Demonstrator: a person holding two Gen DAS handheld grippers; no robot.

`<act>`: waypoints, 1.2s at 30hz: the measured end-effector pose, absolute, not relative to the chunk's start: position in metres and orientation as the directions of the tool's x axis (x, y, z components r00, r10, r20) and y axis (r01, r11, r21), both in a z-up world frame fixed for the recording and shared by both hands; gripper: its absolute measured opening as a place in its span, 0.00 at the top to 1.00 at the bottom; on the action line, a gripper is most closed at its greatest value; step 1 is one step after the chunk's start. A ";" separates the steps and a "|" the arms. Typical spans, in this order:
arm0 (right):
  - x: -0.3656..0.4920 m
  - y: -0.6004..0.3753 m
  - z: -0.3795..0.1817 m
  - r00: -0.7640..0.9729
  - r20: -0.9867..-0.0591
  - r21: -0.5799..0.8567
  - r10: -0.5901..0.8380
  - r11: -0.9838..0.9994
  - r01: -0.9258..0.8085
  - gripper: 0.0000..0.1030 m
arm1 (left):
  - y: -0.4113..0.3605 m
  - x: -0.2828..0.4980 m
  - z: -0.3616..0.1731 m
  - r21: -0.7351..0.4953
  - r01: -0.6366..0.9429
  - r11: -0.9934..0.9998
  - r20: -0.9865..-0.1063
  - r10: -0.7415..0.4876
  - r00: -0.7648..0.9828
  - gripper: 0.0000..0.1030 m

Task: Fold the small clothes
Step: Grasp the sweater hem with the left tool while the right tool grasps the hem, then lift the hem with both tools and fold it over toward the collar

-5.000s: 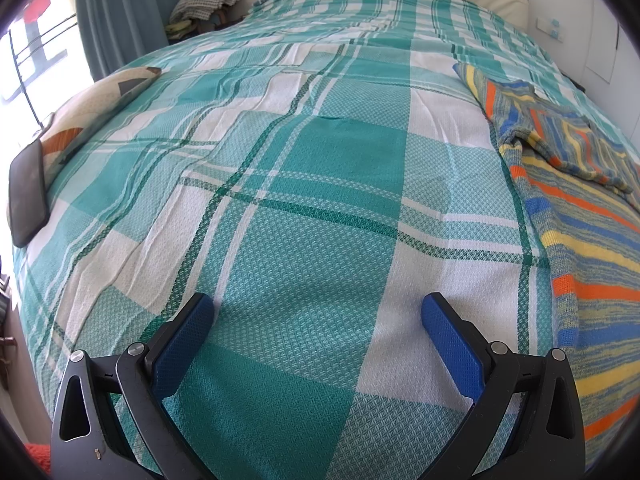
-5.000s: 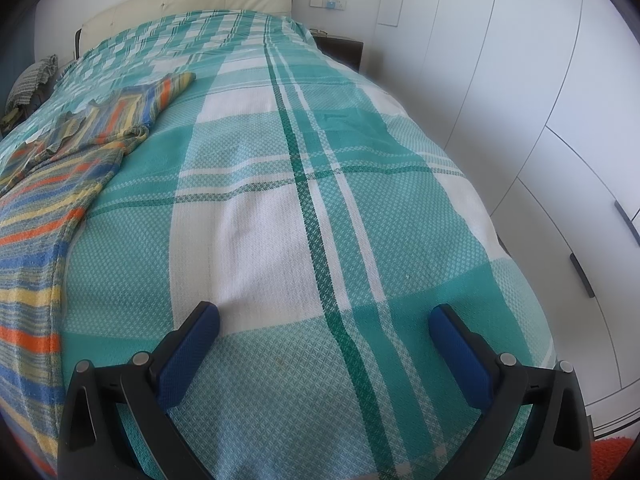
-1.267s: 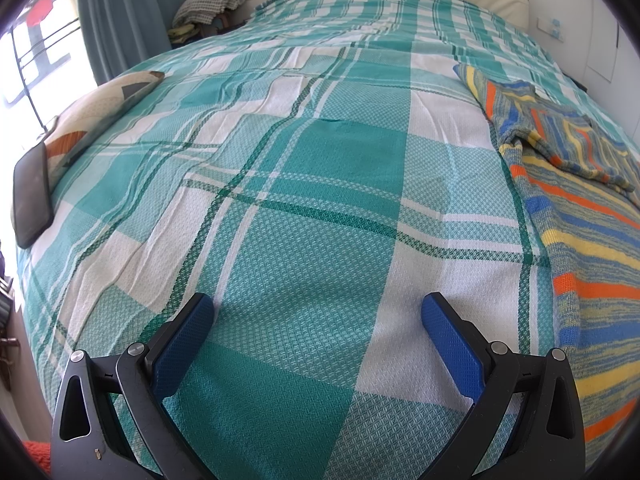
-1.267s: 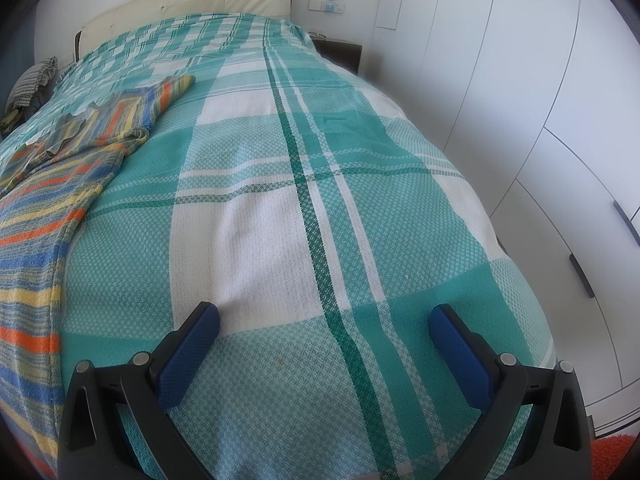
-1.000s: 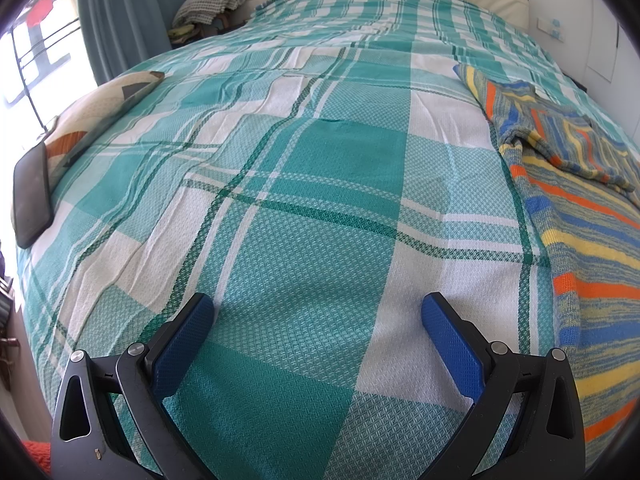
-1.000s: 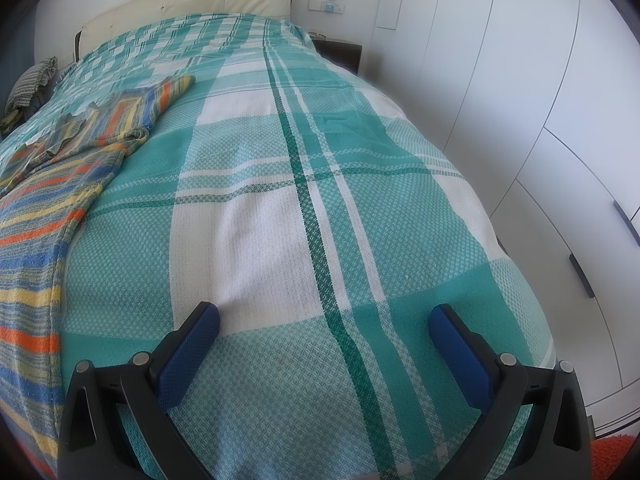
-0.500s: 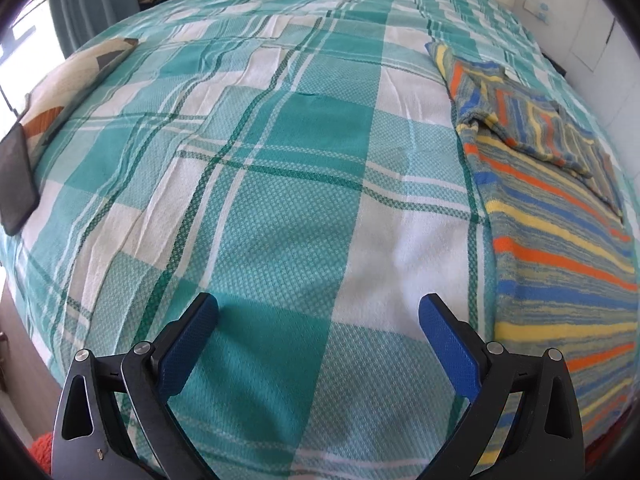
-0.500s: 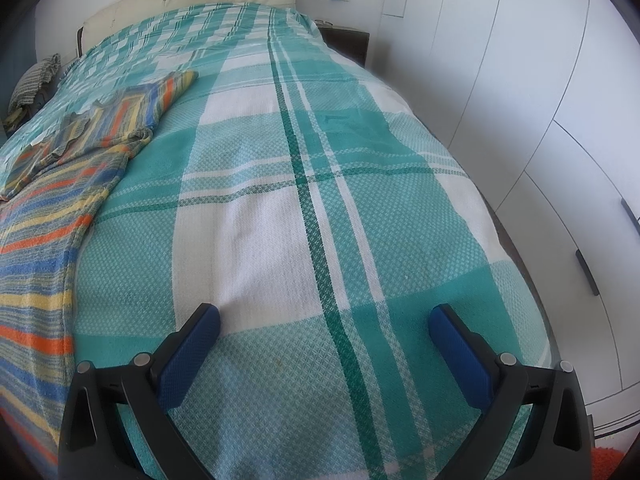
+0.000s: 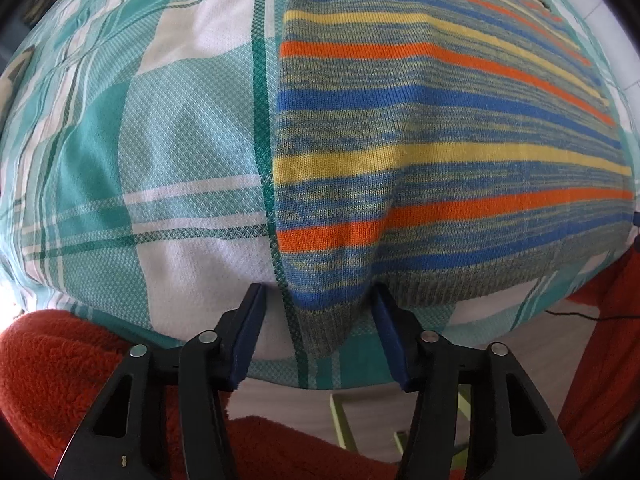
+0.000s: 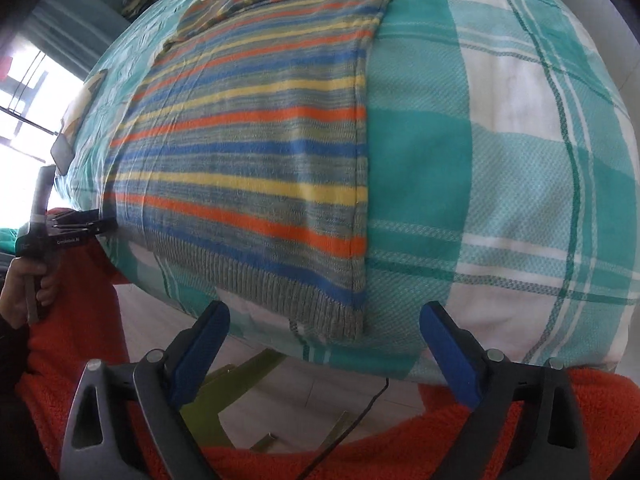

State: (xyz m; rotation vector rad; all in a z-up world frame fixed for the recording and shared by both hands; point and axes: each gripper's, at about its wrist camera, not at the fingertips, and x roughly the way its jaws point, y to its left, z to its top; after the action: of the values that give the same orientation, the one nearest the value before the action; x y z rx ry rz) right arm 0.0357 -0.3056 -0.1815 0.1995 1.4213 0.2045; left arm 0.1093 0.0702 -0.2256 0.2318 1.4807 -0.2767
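Left tongs point(image 9: 318, 326) have just been closing and are seen narrowed about the lower left corner of the striped knitted sweater point(image 9: 420, 128); the pads are not pressed on it. Right tongs point(image 10: 324, 354) have also been closing, are released, and flank its lower right corner. The sweater lies flat on the checked bedspread point(image 10: 500, 160), hem at the bed's near edge.

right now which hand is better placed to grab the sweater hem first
Left. The left gripper already straddles a bunched hem corner of the sweater, its jaws having just been closing around it. The right gripper hangs open at the other hem corner, with no cloth gathered between its jaws yet.
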 end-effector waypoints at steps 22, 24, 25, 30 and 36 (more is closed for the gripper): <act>0.322 -0.399 -0.112 0.516 -0.757 0.527 0.401 0.842 0.118 0.91 | 0.072 0.449 -0.114 -0.407 0.092 0.909 -0.833 -0.411 0.370 0.82; 0.365 -0.411 -0.121 0.575 -0.746 0.508 0.337 0.846 0.163 0.63 | 0.072 0.465 -0.127 -0.360 -0.075 0.930 -0.870 -0.306 0.386 0.44; 0.377 -0.419 -0.124 0.589 -0.761 0.476 0.273 0.851 0.221 0.38 | 0.074 0.466 -0.129 -0.363 -0.107 0.925 -0.863 -0.291 0.413 0.44; 0.369 -0.416 -0.121 0.645 -0.727 0.439 0.237 0.882 0.170 0.39 | 0.059 0.425 -0.128 -0.330 0.042 0.943 -0.818 -0.308 0.485 0.44; 0.312 -0.345 -0.129 0.571 -0.727 0.346 0.383 0.921 -0.177 0.40 | 0.023 0.337 -0.166 -0.192 0.298 0.935 -0.867 -0.304 0.395 0.35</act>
State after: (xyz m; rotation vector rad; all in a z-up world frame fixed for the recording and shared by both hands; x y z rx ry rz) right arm 0.3122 -0.3450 -0.1294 0.2462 0.9073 0.3327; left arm 0.3369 0.0225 -0.1661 -0.0063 1.1008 -0.3815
